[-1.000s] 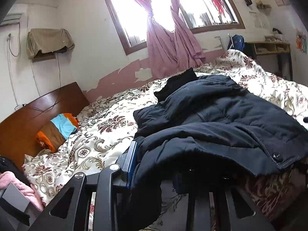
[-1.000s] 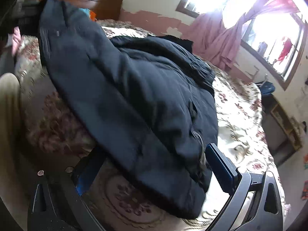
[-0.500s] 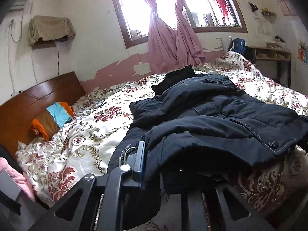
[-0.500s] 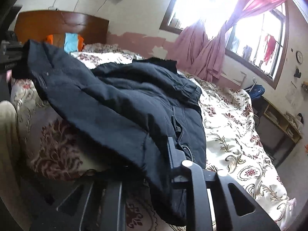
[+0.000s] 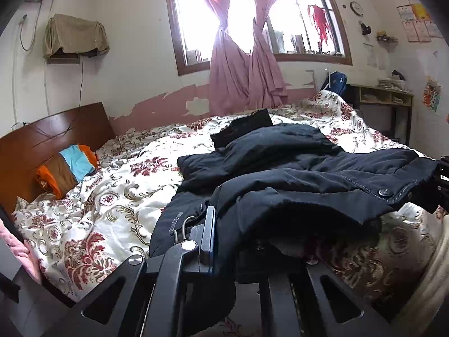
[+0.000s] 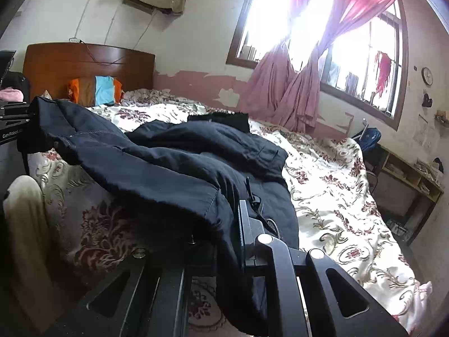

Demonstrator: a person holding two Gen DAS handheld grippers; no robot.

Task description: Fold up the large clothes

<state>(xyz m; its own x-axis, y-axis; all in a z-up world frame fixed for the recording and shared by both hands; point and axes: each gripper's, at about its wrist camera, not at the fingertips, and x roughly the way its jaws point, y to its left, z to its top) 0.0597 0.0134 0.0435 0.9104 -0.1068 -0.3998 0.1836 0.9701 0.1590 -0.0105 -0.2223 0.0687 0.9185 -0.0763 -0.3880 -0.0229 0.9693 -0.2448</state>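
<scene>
Between the fingers of the left hand-held gripper point(image 5: 224, 241): hem of a dark navy padded coat point(image 5: 303, 168), clamped. Right hand-held gripper point(image 6: 221, 224): closed on the opposite hem corner of the same coat point(image 6: 179, 163). Coat body: spread ahead of both grippers across a floral bedspread point(image 5: 106, 196), near edge lifted clear of it. Beyond the coat: small black garment point(image 5: 241, 126), pink knotted curtains point(image 5: 244, 75). Far left of the left gripper: wooden headboard point(image 5: 36, 137) with an orange, brown and blue pillow point(image 5: 67, 168) against it.
</scene>
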